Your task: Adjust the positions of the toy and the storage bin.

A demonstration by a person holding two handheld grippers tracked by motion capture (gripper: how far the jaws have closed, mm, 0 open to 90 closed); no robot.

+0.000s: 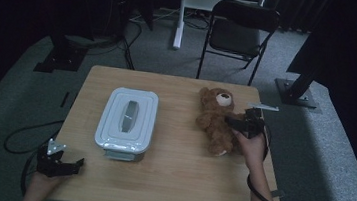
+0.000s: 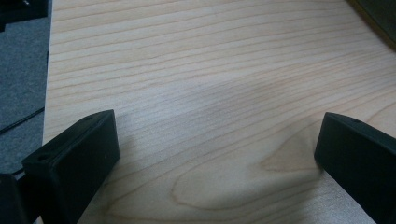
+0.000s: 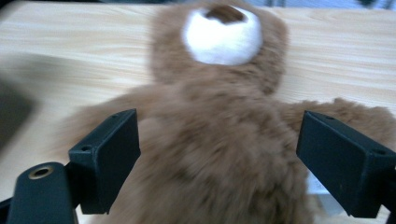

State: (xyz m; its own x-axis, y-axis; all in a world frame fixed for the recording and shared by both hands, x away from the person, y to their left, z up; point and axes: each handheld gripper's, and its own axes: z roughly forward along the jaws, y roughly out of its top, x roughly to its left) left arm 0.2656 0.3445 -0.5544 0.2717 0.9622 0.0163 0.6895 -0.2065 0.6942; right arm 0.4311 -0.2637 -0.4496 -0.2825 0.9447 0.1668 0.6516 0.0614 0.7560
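Between right tongs (image 3: 218, 154) — spread wide — teddy bear (image 3: 219, 116).

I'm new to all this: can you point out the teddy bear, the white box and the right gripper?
teddy bear (image 1: 214, 119): high view, on its brown belly.
white box (image 1: 127, 120): high view, on its shut lid.
right gripper (image 3: 219, 161): right gripper view, midway between its two open jaws.

On your bench (image 1: 168, 180) the lidded container (image 1: 127, 122) sits left of centre, the teddy bear (image 1: 217, 119) lies well apart to its right, near the right edge. Your left gripper (image 1: 66, 164) rests at the near-left corner – before the container. Your right gripper (image 1: 237, 123) straddles the bear's body – its jaws either side. A chair (image 1: 240, 31) stands on the floor behind the bench
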